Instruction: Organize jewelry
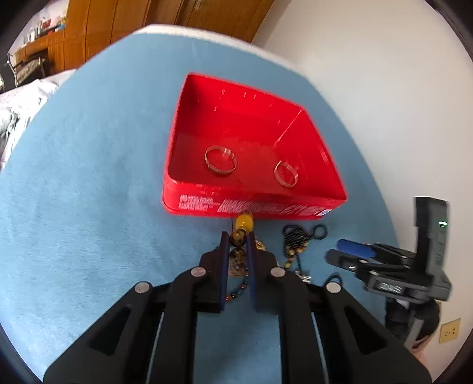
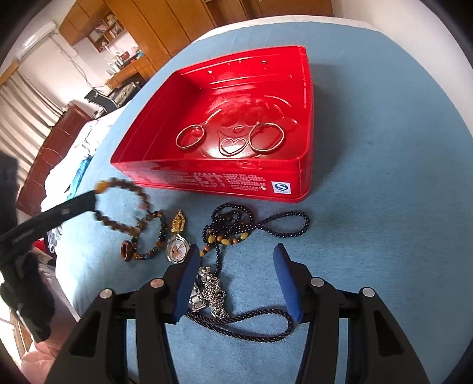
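Two bangles lie in the red tin; left gripper jaws clamp a bead bracelet, right gripper half-open and empty over necklaces at 6 o'clock.

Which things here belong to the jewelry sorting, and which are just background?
Job: red tin; two bangles inside it; brown bead bracelet held by the left gripper; black bead necklace; watch; right gripper.

Background: blue cloth; wooden cabinets; curtains.
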Demonstrator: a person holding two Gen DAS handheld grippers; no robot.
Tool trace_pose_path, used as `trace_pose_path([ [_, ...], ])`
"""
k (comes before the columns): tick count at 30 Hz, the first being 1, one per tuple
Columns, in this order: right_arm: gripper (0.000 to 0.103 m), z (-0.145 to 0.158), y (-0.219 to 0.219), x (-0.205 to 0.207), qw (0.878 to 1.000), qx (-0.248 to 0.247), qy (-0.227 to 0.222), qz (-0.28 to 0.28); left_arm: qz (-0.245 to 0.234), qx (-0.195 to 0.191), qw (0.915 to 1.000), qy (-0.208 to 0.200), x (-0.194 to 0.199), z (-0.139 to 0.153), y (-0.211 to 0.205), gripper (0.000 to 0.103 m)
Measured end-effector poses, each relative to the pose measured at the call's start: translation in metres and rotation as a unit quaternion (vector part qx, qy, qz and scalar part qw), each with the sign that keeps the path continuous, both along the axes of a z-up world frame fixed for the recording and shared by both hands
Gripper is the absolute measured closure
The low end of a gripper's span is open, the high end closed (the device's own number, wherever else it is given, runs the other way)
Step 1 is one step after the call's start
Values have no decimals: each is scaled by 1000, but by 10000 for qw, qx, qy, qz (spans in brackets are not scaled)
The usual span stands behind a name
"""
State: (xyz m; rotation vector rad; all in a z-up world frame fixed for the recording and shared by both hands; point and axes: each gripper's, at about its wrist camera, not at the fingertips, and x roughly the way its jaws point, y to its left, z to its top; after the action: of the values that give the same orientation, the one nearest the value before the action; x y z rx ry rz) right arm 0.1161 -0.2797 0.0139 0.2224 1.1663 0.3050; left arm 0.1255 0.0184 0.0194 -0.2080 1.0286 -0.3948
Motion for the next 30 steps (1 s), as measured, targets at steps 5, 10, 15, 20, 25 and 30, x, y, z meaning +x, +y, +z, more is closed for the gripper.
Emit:
trace_pose_path([
  [5,51,-5,0,5,9998,28,192,-61,247,-39,9993,-287,-12,13,22,93],
  [10,51,-19,11,14,9987,21,505,46,366,-32,9993,-102,0,2,24,93],
  [15,48,-31,26,28,9979,-84,637,99,392,-19,9992,53,6,-7,31,93],
  [20,42,-34,43,39,9979,-421,459,177,375,-45,9992,101,14,-15,30,93],
  [25,61,-34,59,35,9939,-1053,64,331,314,-79,9993,163,17,-19,29,93],
  [30,81,-33,48,27,9966,-761,-21,317,296,-74,9993,220,18,-26,26,93],
])
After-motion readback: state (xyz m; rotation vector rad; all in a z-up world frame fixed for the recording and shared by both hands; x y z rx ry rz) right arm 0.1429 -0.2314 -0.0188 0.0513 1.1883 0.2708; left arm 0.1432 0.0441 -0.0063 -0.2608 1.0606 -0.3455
